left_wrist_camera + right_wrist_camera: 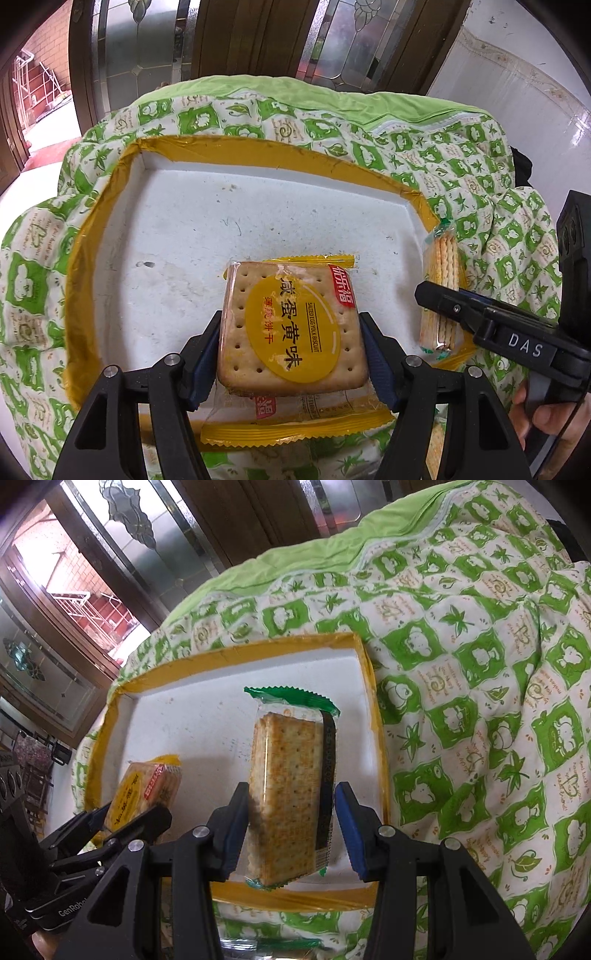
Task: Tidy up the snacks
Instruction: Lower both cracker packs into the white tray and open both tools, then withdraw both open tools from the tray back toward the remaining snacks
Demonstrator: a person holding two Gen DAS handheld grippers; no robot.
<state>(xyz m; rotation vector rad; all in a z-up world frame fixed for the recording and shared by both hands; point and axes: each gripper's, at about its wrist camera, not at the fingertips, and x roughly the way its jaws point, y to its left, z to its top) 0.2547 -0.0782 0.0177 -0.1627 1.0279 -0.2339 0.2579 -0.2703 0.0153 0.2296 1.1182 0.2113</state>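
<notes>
Left gripper (291,354): its jaws are pressing on the two side edges of the yellow biscuit pack (290,326), which is sitting flat between the pads, label up, just above the floor of the tray.

Right gripper (290,829): the left pad is touching the green biscuit pack (290,797), but a small gap is showing at the blue right pad, so I cannot tell if it is really clamping or is already letting go.

Yellow biscuit pack: it is looking light and stiff, because one square stack of crackers is filling the film. The film is glossy and probably slippery. The crackers are brittle, so a gentle squeeze on the flat side edges seems the best hold, not on the crimped ends.

Green biscuit pack: it is standing on its narrow edge between the fingers, near the right wall of the tray. It is likely to tip over when released in this pose.

Tray (92,236): a shallow white foam tray with yellow tape on its rim is lying ahead of both tools on the green patterned quilt (480,664). Only the two packs are hanging over or in it; the rest of its floor is showing bare.

Position of tools: the right gripper is working just to the right of the left one, over the near edge of the tray.
</notes>
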